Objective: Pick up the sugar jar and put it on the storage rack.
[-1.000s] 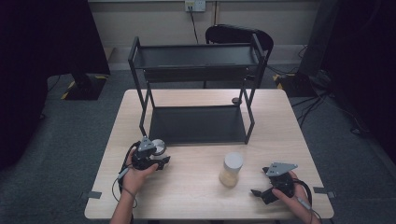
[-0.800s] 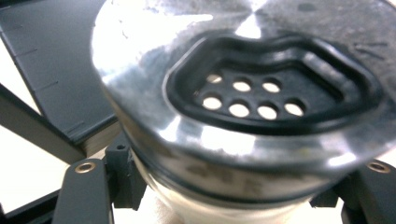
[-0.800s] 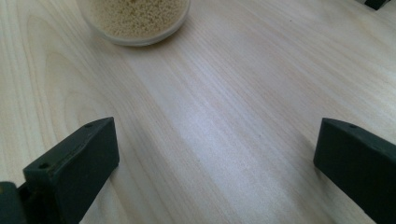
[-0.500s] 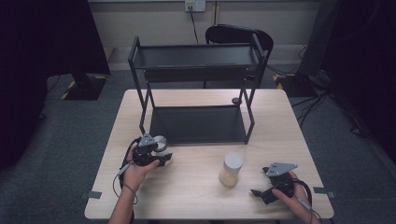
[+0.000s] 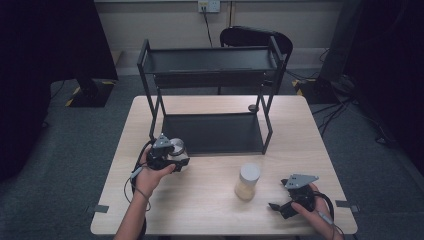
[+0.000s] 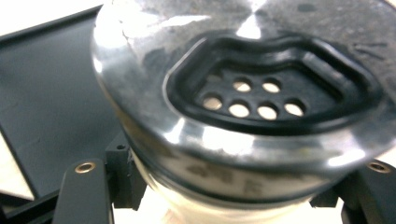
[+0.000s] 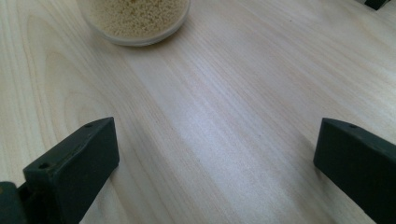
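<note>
At a pale wooden table point(image 5: 210, 200), the left gripper point(image 5: 167, 156) pinches a shaker jar point(image 6: 243, 107) with a shiny metal lid pierced by holes, holding it just in front of the lower tray of a black two-tier rack point(image 5: 210, 100). The right gripper point(image 5: 287, 202) rests near the table's right front corner, its jaws spread wide over bare wood, close to a grain-filled jar point(image 5: 247, 181) standing upright.
</note>
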`<state>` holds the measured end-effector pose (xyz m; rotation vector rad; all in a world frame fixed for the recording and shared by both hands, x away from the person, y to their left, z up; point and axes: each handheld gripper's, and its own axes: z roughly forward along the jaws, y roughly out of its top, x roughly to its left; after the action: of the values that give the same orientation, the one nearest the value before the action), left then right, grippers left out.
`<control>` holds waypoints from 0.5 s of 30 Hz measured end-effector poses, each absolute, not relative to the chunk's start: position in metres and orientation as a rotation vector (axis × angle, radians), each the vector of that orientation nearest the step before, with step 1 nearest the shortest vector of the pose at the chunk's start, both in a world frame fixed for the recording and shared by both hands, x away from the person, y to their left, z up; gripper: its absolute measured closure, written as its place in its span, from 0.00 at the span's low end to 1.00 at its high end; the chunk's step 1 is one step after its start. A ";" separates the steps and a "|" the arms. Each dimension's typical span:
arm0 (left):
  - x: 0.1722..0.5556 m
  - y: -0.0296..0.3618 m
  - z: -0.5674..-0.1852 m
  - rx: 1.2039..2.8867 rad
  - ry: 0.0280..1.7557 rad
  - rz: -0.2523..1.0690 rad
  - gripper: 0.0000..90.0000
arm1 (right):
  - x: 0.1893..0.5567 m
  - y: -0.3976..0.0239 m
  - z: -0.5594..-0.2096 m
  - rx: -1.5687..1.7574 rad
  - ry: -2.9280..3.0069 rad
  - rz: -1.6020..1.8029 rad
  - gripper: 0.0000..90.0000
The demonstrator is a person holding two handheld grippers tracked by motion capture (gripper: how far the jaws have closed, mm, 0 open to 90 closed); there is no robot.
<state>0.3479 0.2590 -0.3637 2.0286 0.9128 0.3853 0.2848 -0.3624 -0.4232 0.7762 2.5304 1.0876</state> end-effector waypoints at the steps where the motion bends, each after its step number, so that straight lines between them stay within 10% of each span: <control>1: 0.349 0.258 -0.361 2.030 0.909 0.384 0.34 | 0.285 -0.362 -0.423 0.776 2.531 1.088 0.00; 15: 0.363 0.247 -0.335 2.038 0.883 0.364 0.34 | 0.285 -0.363 -0.423 0.776 2.531 1.088 0.00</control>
<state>0.3628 0.2470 -0.3352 2.0380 0.8832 0.3640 0.2849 -0.3625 -0.4232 0.7759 2.5306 1.0884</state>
